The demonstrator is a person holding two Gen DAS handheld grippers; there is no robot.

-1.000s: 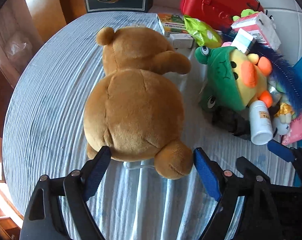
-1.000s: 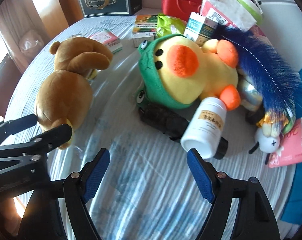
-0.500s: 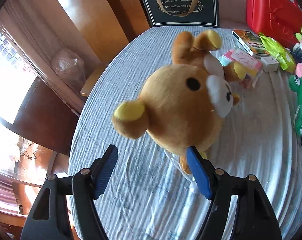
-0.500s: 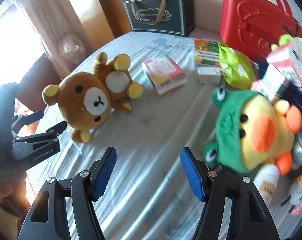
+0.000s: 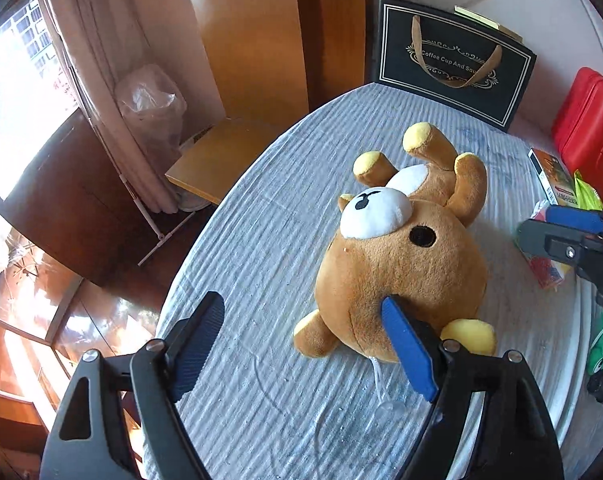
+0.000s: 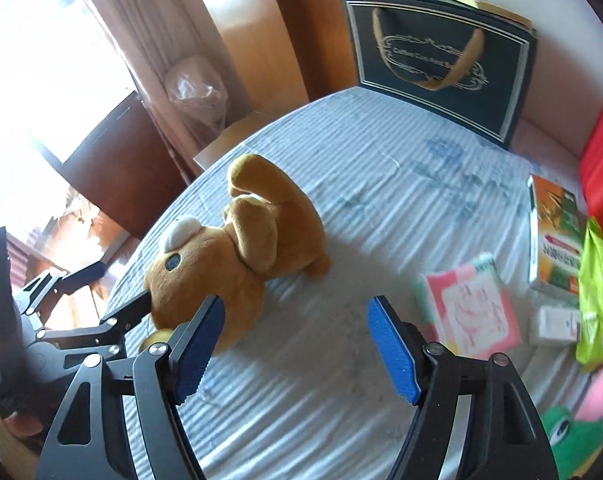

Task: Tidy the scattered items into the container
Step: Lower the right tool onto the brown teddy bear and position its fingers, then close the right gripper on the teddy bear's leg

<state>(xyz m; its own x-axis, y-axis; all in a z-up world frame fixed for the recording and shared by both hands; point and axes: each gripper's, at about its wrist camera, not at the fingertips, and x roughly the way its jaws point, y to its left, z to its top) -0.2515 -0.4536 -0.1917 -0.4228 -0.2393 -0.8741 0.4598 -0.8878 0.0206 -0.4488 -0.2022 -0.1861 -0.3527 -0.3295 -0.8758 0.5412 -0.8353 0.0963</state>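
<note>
I am lining up my left gripper (image 5: 303, 346), jaws opening and empty, on the teddy bear (image 5: 401, 264) lying near the tabletop (image 5: 261, 240) left edge. My right gripper (image 6: 297, 346) is opening, empty. Next: straddle the head, then close.

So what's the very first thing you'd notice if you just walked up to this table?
The brown teddy bear, lying on its back in the middle of the striped tablecloth. Behind it a black gift bag stands against the wall, and a red case sits at the right edge.
</note>
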